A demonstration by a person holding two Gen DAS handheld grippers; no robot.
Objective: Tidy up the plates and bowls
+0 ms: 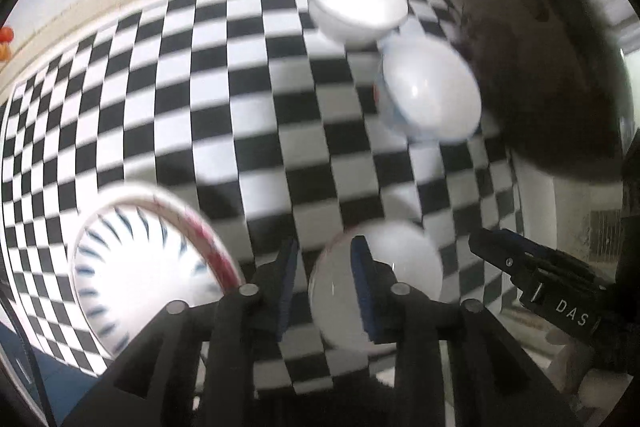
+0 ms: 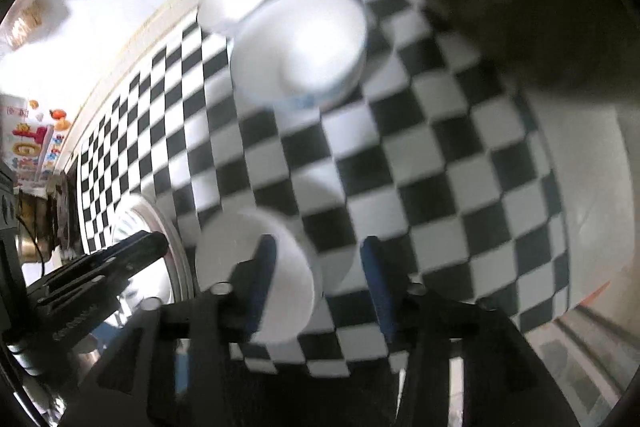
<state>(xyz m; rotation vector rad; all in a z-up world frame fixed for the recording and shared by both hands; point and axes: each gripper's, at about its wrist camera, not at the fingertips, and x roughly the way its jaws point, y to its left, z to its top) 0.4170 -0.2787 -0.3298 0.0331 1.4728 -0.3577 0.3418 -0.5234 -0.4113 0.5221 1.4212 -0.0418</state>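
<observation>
1. The left gripper [image 1: 325, 283] points steeply down with its jaws narrowly parted; only checkered cloth shows in the gap, so it holds nothing. Its right pad overlaps the near white bowl [image 1: 400, 267] at about 3 o'clock; whether it touches the rim I cannot tell through the blur.
2. The right gripper [image 2: 318, 291] stands about half open and empty, with cloth between its blue pads. The same near white bowl [image 2: 256, 283] lies at its 9 o'clock, partly behind the left pad, likely set down free on the cloth.
3. At 9 o'clock of the left gripper rests the striped plate [image 1: 148, 275], its red rim toward the jaws, kept apart from the bowls, probably to sort plates from bowls.
4. Around 1 o'clock, farther off, sits a bowl with blue marks [image 1: 432, 95]; beyond it, just beside, the far white bowl [image 1: 356, 5] near the wall, apparently the gathering spot for bowls.
5. The checkered tablecloth [image 1: 240, 87] carries everything.
</observation>
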